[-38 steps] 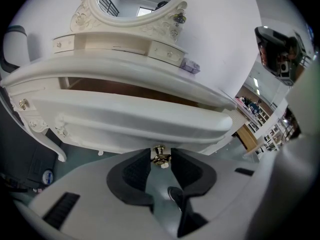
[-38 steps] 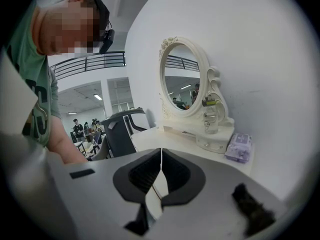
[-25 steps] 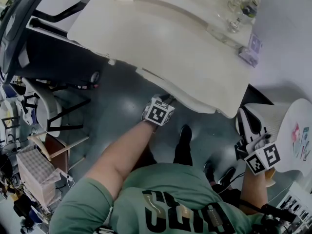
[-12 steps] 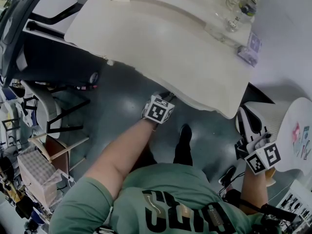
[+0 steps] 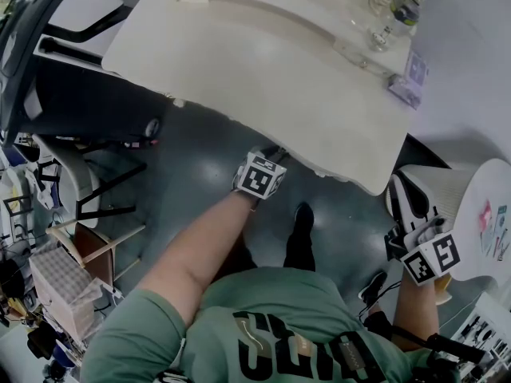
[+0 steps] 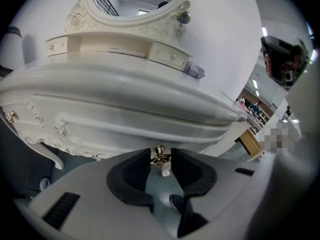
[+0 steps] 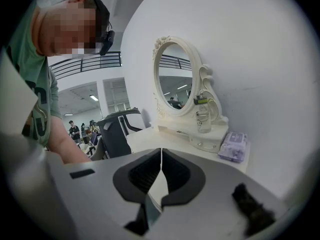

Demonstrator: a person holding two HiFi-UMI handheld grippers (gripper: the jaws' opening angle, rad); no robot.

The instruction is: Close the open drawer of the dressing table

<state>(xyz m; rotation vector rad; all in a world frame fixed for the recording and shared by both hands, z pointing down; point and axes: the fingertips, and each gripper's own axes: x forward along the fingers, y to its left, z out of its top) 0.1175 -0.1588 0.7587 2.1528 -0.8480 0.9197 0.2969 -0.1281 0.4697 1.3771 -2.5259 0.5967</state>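
My left tongs (image 6: 161,153) clamp the small brass knob (image 6: 159,157) of the white drawer (image 6: 130,126), whose front sits just under the bench (image 6: 125,91) edge; my right tongs (image 7: 161,159) are pressed together, empty, off the bench's right end

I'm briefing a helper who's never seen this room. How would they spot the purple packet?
Find the white dressing table against the wall, with its oval mirror. Right of the mirror's base, on the tabletop, lies the purple packet. It is flat and coloured, unlike the clear bottle nearby.
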